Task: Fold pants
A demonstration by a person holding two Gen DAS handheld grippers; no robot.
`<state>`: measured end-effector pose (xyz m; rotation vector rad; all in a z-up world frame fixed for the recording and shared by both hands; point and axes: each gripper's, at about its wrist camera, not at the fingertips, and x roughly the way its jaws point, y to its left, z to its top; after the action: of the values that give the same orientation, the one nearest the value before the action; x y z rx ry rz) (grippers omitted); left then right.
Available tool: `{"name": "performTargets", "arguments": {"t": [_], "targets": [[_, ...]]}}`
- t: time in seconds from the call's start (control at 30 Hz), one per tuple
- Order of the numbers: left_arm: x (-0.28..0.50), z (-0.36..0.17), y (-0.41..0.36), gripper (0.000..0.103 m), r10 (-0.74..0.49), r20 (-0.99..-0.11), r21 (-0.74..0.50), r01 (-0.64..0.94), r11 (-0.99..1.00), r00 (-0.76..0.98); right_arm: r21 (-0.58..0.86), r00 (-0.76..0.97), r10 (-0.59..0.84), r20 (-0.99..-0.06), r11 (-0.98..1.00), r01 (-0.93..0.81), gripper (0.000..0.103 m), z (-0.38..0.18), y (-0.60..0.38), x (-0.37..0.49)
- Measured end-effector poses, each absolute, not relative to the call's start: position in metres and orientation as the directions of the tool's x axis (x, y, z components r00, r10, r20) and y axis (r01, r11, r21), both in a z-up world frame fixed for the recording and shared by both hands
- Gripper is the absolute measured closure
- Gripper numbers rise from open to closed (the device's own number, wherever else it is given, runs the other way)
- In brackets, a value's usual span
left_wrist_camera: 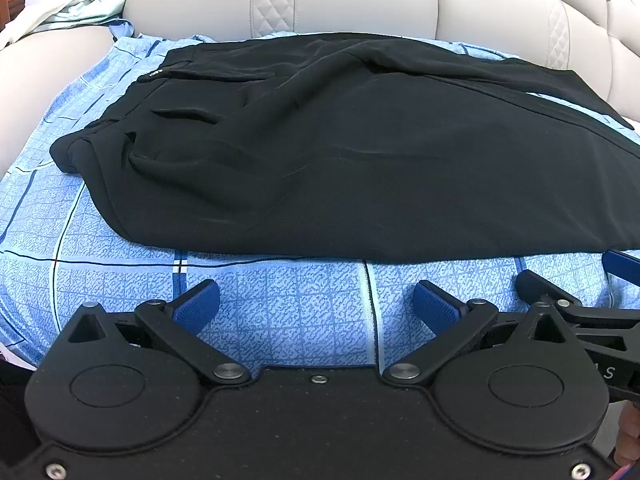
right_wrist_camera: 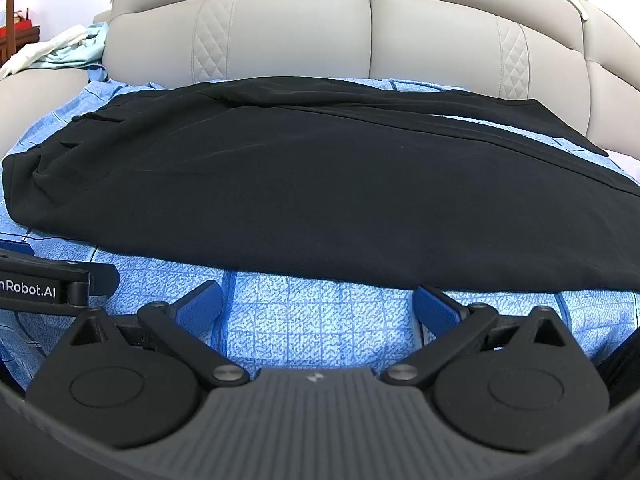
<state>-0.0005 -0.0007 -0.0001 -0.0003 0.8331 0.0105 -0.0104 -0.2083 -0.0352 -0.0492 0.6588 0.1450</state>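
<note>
- We see black pants (left_wrist_camera: 340, 152) lying flat on the blue sheet (left_wrist_camera: 280, 300).
- Our left hand-held gripper (left_wrist_camera: 316, 304) and right hand-held gripper (right_wrist_camera: 318, 306) gape wide, empty, near the pants' front edge.

Black hinged left gripper (left_wrist_camera: 316, 300) and right gripper (right_wrist_camera: 318, 304), blue ribbed fingers (left_wrist_camera: 198, 300), silver pivot screws.

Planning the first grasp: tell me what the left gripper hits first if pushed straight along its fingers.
Probably the blue patterned sheet just short of the black pants. The left gripper is open, nothing between its fingers, tilted downward toward the bedding. Depth is unclear; a shallower path would meet the pants' near edge.
</note>
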Motion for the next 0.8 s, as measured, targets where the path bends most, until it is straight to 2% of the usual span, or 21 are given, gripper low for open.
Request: {"name": "performTargets", "arguments": {"t": [0.8], "targets": [[-0.0006,-0.0004,0.0017,0.0,0.003,-0.745,-0.004,-0.009,1.0,0.667,0.001,0.78,0.119,-0.614,0.989,-0.15,0.0,-0.0348,-0.2077,-0.011]]}}
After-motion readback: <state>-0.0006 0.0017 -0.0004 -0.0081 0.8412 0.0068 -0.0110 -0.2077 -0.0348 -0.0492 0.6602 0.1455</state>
